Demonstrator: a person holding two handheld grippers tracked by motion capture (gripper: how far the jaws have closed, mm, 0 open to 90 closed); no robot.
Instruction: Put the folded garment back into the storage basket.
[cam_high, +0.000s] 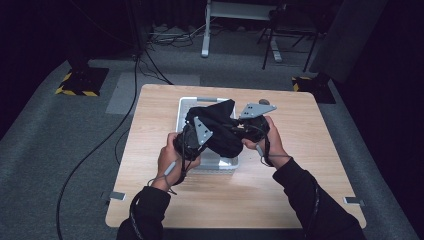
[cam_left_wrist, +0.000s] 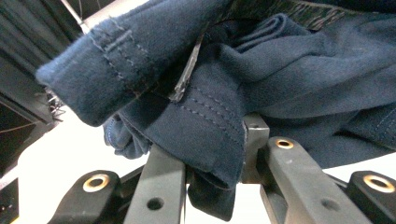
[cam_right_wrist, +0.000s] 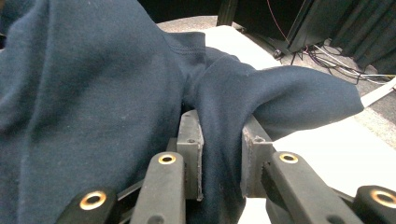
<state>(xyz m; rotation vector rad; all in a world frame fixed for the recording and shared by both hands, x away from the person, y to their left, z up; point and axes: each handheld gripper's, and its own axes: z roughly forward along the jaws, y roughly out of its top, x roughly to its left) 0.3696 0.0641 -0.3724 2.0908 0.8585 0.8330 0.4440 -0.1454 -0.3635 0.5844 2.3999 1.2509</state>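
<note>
A dark navy garment (cam_high: 220, 129) hangs bunched between both grippers above a white basket (cam_high: 186, 104) in the high view. My left gripper (cam_high: 192, 136) is shut on a stitched hem fold of the garment (cam_left_wrist: 201, 126), which fills the gap between its jaws. My right gripper (cam_high: 252, 125) is shut on another fold of the garment (cam_right_wrist: 219, 140), pinched between its two pads. The cloth drapes over and to the left of the right jaws. Each gripper is held in a person's hand with a black sleeve.
The basket stands at the middle back of a light wooden table (cam_high: 300, 165). Cables (cam_high: 95, 145) trail across the grey floor to the left. Desk legs and stands (cam_high: 205, 35) are beyond the table's far edge.
</note>
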